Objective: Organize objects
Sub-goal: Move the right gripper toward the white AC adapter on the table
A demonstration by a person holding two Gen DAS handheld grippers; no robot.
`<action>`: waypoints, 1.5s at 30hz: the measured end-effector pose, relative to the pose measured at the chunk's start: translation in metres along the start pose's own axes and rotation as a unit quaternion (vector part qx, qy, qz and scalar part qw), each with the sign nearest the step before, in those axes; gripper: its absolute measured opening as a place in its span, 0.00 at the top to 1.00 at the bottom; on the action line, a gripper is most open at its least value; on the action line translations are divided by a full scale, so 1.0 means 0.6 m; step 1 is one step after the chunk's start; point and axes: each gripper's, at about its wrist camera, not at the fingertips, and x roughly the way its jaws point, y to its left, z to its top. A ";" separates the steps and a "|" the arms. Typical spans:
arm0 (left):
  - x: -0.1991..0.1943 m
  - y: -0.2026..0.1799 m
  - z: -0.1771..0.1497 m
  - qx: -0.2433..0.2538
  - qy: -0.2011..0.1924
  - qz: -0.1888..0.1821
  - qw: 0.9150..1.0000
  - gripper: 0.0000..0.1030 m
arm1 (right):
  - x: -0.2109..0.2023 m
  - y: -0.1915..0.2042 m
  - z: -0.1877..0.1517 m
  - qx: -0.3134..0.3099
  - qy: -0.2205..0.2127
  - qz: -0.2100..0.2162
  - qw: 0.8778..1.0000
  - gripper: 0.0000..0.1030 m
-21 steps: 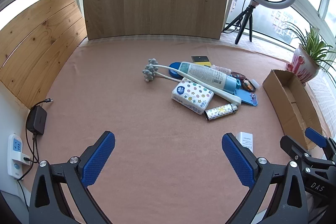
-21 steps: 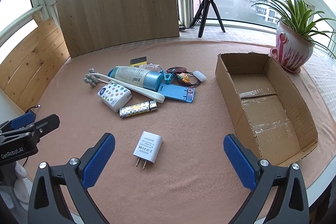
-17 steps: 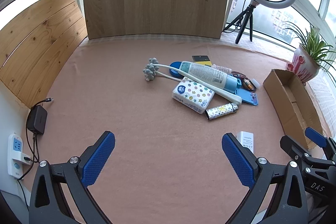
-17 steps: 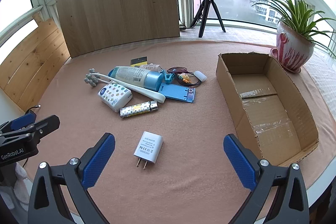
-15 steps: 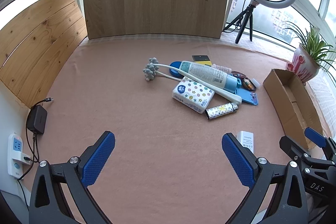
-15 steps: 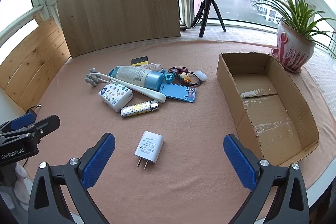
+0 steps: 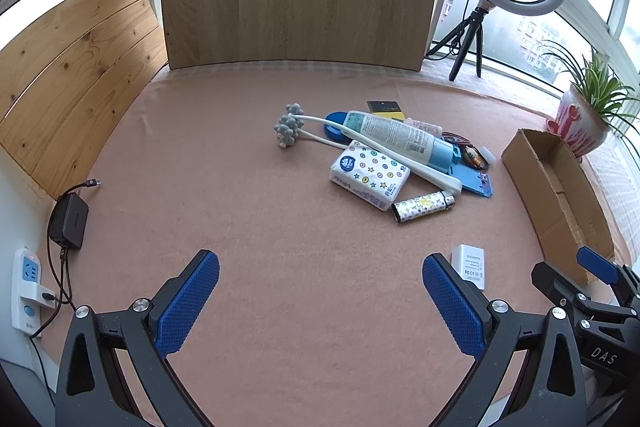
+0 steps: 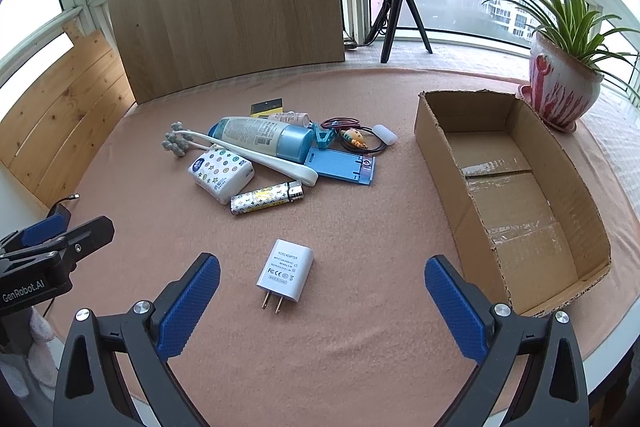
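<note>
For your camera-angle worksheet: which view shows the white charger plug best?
The right wrist view: the charger plug lies whole, label and prongs visible. In the left wrist view the plug is small and partly hidden behind a tool finger.

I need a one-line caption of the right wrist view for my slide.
Open right gripper above a white charger, clutter pile beyond, empty cardboard box to its right.

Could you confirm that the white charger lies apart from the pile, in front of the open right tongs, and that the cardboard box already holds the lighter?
Not quite: in the right wrist view the cardboard box is empty; the lighter lies by the pile. The white charger and the open right tongs are as you say.
</note>
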 end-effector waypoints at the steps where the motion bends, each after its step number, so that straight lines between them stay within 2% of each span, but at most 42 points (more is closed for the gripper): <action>1: 0.000 0.001 0.000 0.000 0.000 0.000 1.000 0.00 | 0.000 0.000 -0.001 0.001 0.002 0.001 1.000 0.04; 27: 0.013 -0.012 -0.016 0.014 0.015 -0.010 1.000 0.00 | 0.012 -0.005 -0.022 0.016 0.040 0.021 0.999 0.15; 45: 0.023 0.012 -0.006 0.002 0.013 -0.011 1.000 0.00 | 0.031 0.004 -0.021 0.017 0.062 0.031 0.997 0.27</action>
